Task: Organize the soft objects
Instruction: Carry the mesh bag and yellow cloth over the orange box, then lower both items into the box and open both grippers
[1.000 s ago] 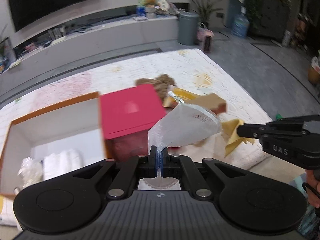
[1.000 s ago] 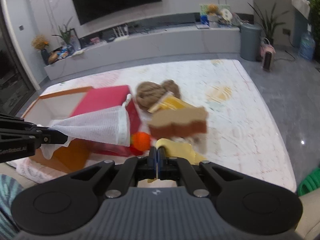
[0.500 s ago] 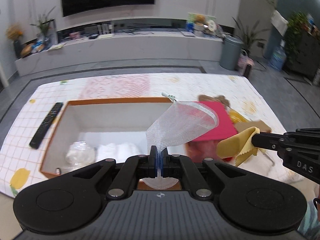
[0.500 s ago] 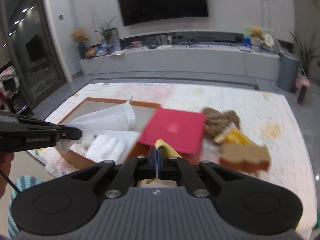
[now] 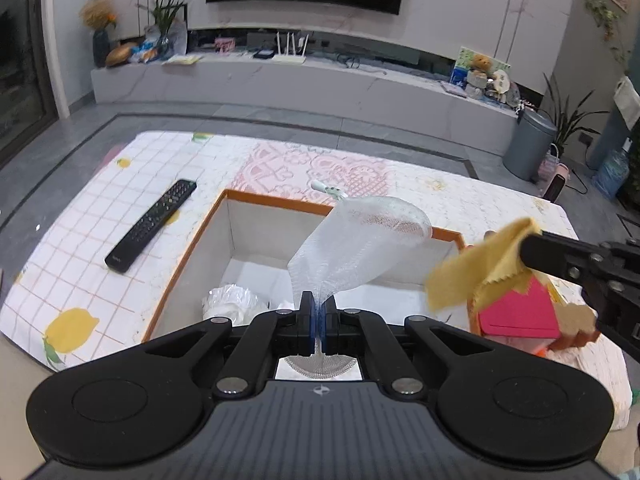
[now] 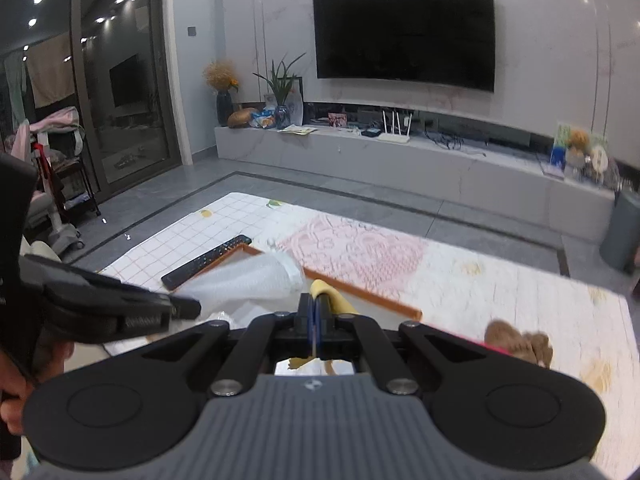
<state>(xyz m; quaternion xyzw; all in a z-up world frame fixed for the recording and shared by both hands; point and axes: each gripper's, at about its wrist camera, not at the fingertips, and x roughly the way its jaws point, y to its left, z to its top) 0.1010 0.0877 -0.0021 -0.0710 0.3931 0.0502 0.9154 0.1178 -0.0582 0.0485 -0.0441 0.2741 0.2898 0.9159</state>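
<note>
White mesh pouch is pinched at its narrow end by the left gripper, fingers clenched on it. It hangs over the open orange-rimmed box; a second ago it was out over the red lid and the loose pile. Right gripper is clamped on the yellow cloth, which has swung in too, now at the box's right edge. Judgement: both carries are nearly finished, release into the box comes next. White bundles already lie inside.
</note>
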